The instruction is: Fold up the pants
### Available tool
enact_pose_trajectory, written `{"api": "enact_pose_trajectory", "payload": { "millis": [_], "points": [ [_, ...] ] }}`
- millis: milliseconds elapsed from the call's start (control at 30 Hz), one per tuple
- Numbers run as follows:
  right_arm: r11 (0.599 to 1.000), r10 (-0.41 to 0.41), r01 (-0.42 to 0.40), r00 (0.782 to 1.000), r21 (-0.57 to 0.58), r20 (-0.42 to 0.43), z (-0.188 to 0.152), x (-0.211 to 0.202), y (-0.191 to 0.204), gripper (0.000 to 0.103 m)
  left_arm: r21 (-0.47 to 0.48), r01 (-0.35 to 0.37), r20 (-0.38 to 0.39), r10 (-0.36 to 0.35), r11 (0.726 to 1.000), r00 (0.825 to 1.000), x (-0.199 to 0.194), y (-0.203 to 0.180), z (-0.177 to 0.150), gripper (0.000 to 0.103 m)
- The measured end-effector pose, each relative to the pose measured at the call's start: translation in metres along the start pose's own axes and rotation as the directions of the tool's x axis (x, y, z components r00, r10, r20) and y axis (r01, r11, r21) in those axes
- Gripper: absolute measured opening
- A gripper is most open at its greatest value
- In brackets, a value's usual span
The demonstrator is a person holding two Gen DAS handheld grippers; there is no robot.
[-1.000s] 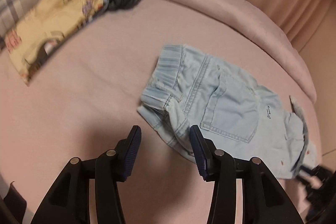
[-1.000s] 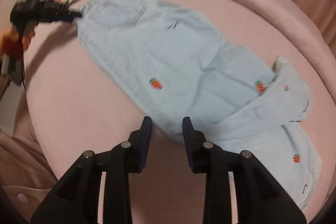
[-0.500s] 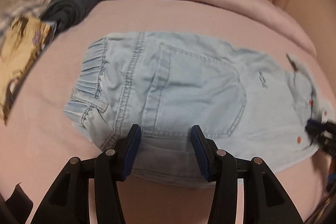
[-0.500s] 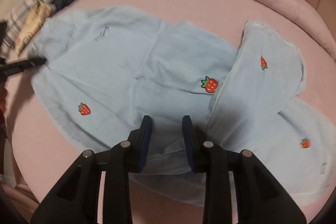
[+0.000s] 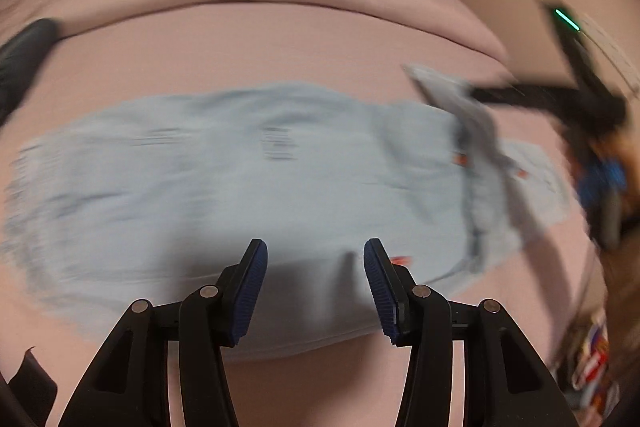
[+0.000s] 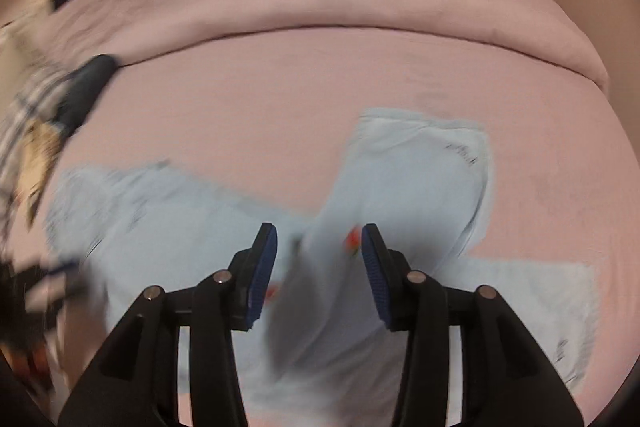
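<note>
While both views smear with motion, we read the scene with care: the pants (image 5: 248, 195) lie spread across the pink bed (image 5: 260, 47), waist end toward our left, and one leg (image 6: 420, 179) is turned up over the rest of the cloth.

Our left tongs (image 5: 315, 283) stand wide apart above the near edge of the denim, with nothing between the pads. Our right tongs (image 6: 319, 267) are likewise spread wide over the flipped leg, gripping nothing; the left view shows them near a lifted cuff (image 5: 444, 87), but the blur leaves contact there unclear.

We judge the main risk to be a poor pinch. If we close on one layer only, the lower layer stays behind and the fold comes out skewed. If we close too deep, we may catch the bed sheet along with the denim and drag it. The crossed leg could also trap a crease inside the fold unless we flatten it first.
</note>
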State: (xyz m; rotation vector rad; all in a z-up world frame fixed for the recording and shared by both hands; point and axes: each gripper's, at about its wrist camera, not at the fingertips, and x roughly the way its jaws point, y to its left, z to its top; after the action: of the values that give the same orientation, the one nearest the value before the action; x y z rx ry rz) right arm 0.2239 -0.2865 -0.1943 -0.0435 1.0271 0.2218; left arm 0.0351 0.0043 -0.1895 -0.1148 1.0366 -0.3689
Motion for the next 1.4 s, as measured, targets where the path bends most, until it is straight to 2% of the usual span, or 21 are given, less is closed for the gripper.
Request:
{"api": "enact_pose_trajectory", "payload": {
  "millis": [33,167,233,300,333,367,400,500,600,667,733,800,867,967,1100,1133,1167,1233,1267,1300,1400],
  "points": [
    [1.000,-0.014,0.015,0.999,0.016,-0.031,0.013,0.012,-0.002,0.044,0.013,0.038,-0.011,-0.038,0.999,0.999,0.010,-0.012,0.002,0.049],
    [0.995,-0.084,0.091,0.985,0.039,-0.149,0.046,0.060,-0.003,0.044,0.011,0.092,-0.062,-0.091,0.996,0.994,0.040,-0.034,0.009,0.049],
    [0.989,-0.134,0.146,0.960,0.027,-0.247,0.053,0.090,-0.002,0.045,0.007,0.103,-0.081,-0.102,0.995,0.992,0.047,-0.040,0.007,0.049],
    [0.981,-0.185,0.195,0.938,0.002,-0.294,0.051,0.108,-0.003,0.043,0.029,0.091,-0.081,-0.088,0.995,0.993,0.050,-0.044,0.006,0.049],
    [0.981,-0.191,0.196,0.940,-0.011,-0.282,0.051,0.111,-0.003,0.043,0.033,0.093,-0.080,-0.090,0.995,0.993,0.051,-0.044,0.005,0.049],
    [0.980,-0.194,0.196,0.945,-0.016,-0.265,0.051,0.109,-0.003,0.031,0.038,0.097,-0.082,-0.094,0.994,0.992,0.051,-0.044,0.005,0.049],
    [0.980,-0.197,0.198,0.947,-0.021,-0.253,0.052,0.106,-0.004,0.006,0.039,0.101,-0.085,-0.098,0.994,0.992,0.051,-0.044,0.005,0.049],
    [0.986,-0.155,0.166,0.965,0.034,-0.210,0.048,0.088,-0.021,0.003,0.034,0.103,-0.090,-0.100,0.994,0.991,0.052,-0.043,0.004,0.049],
    [0.986,-0.080,0.093,0.992,0.139,-0.097,0.040,0.047,-0.043,0.003,0.043,0.088,-0.092,-0.084,0.995,0.992,0.049,-0.040,0.003,0.049],
    [0.978,-0.021,0.020,1.000,0.208,0.006,0.027,0.006,-0.059,0.003,0.050,0.075,-0.093,-0.070,0.996,0.993,0.050,-0.044,0.004,0.049],
    [0.963,0.038,-0.070,0.991,0.259,0.129,0.007,-0.041,-0.073,0.003,0.050,0.067,-0.094,-0.062,0.997,0.994,0.052,-0.045,0.006,0.049],
    [0.947,0.049,-0.109,0.979,0.303,0.200,-0.017,-0.075,-0.087,0.003,0.049,0.061,-0.095,-0.056,0.997,0.994,0.053,-0.046,0.007,0.049],
    [0.911,0.047,-0.147,0.965,0.385,0.258,-0.058,-0.103,-0.110,0.004,0.048,0.056,-0.093,-0.052,0.997,0.994,0.054,-0.048,0.007,0.049],
    [0.855,0.025,-0.155,0.965,0.495,0.260,-0.120,-0.107,-0.137,0.005,0.054,0.046,-0.097,-0.041,0.997,0.994,0.056,-0.051,0.006,0.049],
    [0.761,0.056,-0.152,0.984,0.630,0.170,-0.203,-0.065,-0.163,0.014,0.079,0.009,-0.108,-0.001,0.997,0.994,0.064,-0.063,0.008,0.049],
    [0.732,0.084,-0.192,0.977,0.653,0.193,-0.212,-0.061,-0.165,0.011,0.088,-0.002,-0.109,0.012,0.996,0.994,0.067,-0.067,0.008,0.049],
    [0.692,0.109,-0.254,0.962,0.676,0.251,-0.220,-0.061,-0.170,0.013,0.099,-0.014,-0.111,0.025,0.995,0.994,0.068,-0.070,0.008,0.049],
    [0.623,0.148,-0.346,0.933,0.701,0.329,-0.227,-0.068,-0.171,0.024,0.109,-0.030,-0.110,0.042,0.994,0.993,0.070,-0.075,0.010,0.049],
    [0.611,0.150,-0.364,0.925,0.703,0.349,-0.227,-0.070,-0.173,0.035,0.109,-0.038,-0.108,0.050,0.993,0.993,0.072,-0.077,0.010,0.049],
    [0.607,0.145,-0.371,0.921,0.703,0.361,-0.228,-0.072,-0.175,0.041,0.110,-0.044,-0.106,0.056,0.993,0.993,0.072,-0.079,0.010,0.050],
    [0.611,0.071,-0.300,0.942,0.732,0.327,-0.220,-0.073,-0.174,0.038,0.114,-0.068,-0.104,0.080,0.991,0.991,0.077,-0.086,0.010,0.050]
  ]
}}
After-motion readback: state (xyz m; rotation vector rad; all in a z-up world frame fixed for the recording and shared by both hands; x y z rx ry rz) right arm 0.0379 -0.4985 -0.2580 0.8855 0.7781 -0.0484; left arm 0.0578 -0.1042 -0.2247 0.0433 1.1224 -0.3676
